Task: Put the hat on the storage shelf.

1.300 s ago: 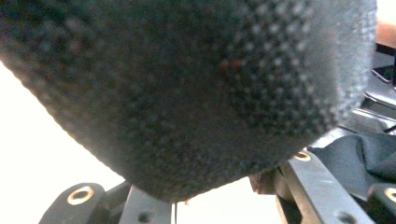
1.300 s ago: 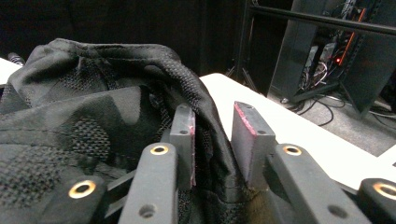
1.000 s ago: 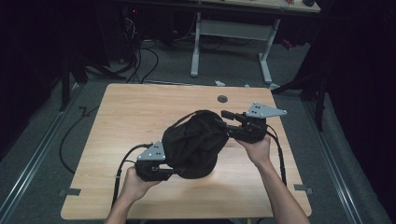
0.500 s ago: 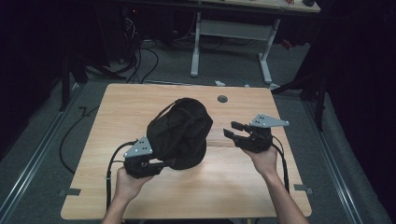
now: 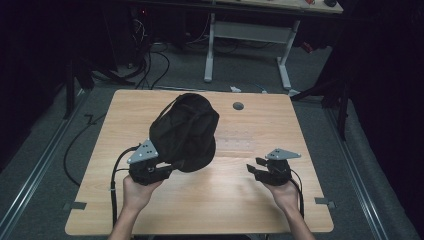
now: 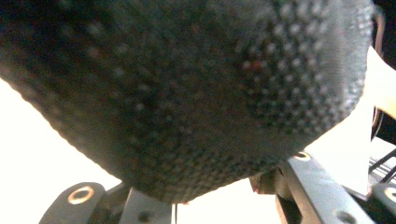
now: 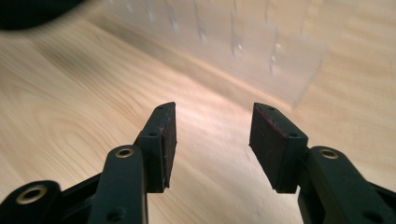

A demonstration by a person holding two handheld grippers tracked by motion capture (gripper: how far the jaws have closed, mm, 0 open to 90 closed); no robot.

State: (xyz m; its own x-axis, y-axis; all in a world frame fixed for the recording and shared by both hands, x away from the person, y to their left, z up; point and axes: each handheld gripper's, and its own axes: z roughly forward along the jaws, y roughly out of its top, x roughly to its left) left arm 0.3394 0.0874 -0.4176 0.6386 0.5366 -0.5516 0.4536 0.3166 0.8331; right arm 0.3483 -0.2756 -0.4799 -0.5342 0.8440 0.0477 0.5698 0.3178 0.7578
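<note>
A black mesh fabric bag (image 5: 186,131) hangs bunched above the left middle of the wooden table (image 5: 240,200). My left gripper (image 5: 161,170) is shut on its lower edge, and the fabric (image 6: 187,93) hangs close before that gripper's camera and hides the jaw tips. My right gripper (image 5: 253,170) sits low over the table at the right, well apart from the bag. Its jaws have just been opening and stand open (image 7: 210,140) with nothing between the pads, only bare wood under them.
A clear plastic plate (image 7: 233,42) with small holes lies flat on the wood just ahead of the right gripper. A round cable grommet (image 5: 238,106) sits near the table's far edge. Cables trail from both grippers toward the near edge. Another desk's white legs (image 5: 210,50) stand behind.
The right gripper has let go of the bag and dropped down and to the right, close to the tabletop. The bag has swung left and up, held by the left gripper alone.
</note>
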